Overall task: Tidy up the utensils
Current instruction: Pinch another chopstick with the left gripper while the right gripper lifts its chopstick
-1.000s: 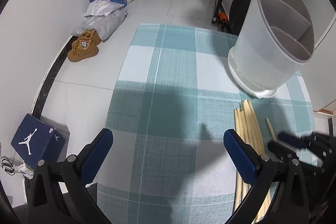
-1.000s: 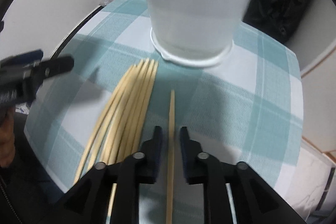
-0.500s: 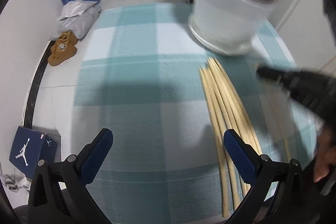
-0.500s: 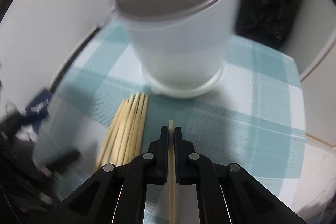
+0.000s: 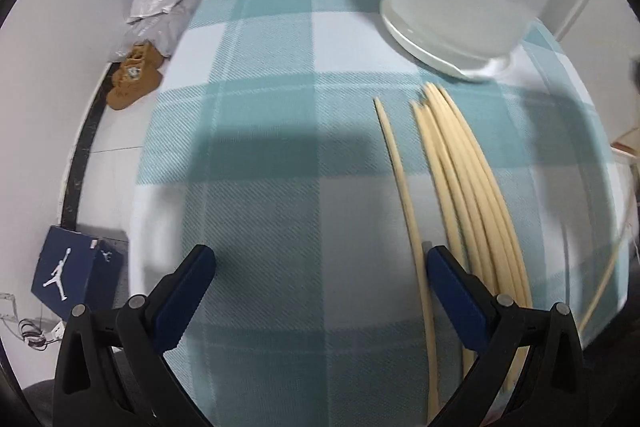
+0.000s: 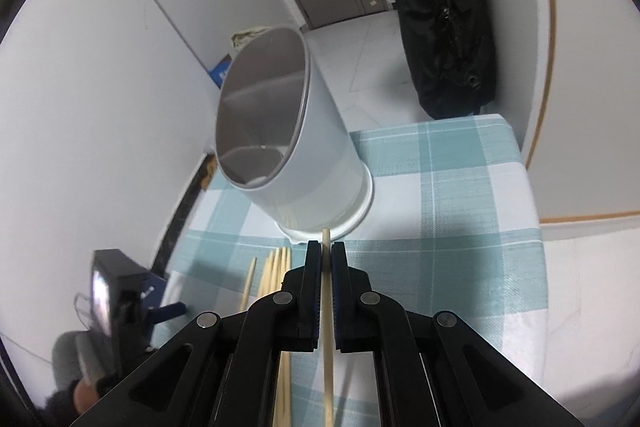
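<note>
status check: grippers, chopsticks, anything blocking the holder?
Right gripper shut on one chopstick, lifted off the cloth. Left gripper open, empty, over the loose chopsticks. Holder upright, nothing in the way.

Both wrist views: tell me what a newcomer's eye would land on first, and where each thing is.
The right gripper stands out first, shut on a single chopstick in the middle foreground. Just beyond it stands a tall white utensil holder on the checked tablecloth. In the left wrist view, a bundle of chopsticks lies on the cloth near the open left gripper.
</note>
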Demonstrator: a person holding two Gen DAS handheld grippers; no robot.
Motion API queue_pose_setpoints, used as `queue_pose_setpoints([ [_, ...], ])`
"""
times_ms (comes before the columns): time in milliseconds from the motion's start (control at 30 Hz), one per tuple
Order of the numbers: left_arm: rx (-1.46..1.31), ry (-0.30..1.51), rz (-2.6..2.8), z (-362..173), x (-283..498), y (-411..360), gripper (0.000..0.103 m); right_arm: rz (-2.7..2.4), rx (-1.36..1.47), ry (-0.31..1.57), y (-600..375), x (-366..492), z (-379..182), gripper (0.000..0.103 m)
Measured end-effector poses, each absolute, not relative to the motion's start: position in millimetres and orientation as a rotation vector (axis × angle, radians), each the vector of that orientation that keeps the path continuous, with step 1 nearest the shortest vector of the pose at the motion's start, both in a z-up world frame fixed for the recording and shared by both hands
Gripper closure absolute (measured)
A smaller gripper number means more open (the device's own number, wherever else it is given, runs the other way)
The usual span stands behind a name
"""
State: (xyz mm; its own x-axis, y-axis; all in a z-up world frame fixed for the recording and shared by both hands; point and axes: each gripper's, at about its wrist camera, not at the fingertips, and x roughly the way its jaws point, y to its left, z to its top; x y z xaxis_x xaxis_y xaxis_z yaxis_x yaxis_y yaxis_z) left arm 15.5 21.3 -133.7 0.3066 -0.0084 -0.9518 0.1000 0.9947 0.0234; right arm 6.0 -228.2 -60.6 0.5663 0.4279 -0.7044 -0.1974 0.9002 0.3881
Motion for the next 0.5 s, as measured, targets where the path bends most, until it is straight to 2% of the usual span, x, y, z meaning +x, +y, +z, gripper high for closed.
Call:
queue_pose_setpoints([
  [333, 0.073, 1.242, -0.12, -132.4, 45.8, 6.3, 0.047, 0.342, 0.305, 0.842, -244.7, 9.4, -56.3, 0.099],
  [400, 0.074, 1.243, -0.129, -130.7, 49.5, 2.8, 0.062, 0.338, 0.303, 0.836, -248.7, 9.8, -55.4, 0.099],
  [467, 0.074, 1.238, -0.136, -129.9, 50.2, 2.6, 0.083, 0.329, 0.294, 0.832, -251.4, 9.1, -54.7, 0.099],
  [500, 0.063, 1.235, -0.137, -129.9, 49.3, 3.2, 0.089, 0.331, 0.295, 0.83, -252.9, 8.6, -54.6, 0.099],
])
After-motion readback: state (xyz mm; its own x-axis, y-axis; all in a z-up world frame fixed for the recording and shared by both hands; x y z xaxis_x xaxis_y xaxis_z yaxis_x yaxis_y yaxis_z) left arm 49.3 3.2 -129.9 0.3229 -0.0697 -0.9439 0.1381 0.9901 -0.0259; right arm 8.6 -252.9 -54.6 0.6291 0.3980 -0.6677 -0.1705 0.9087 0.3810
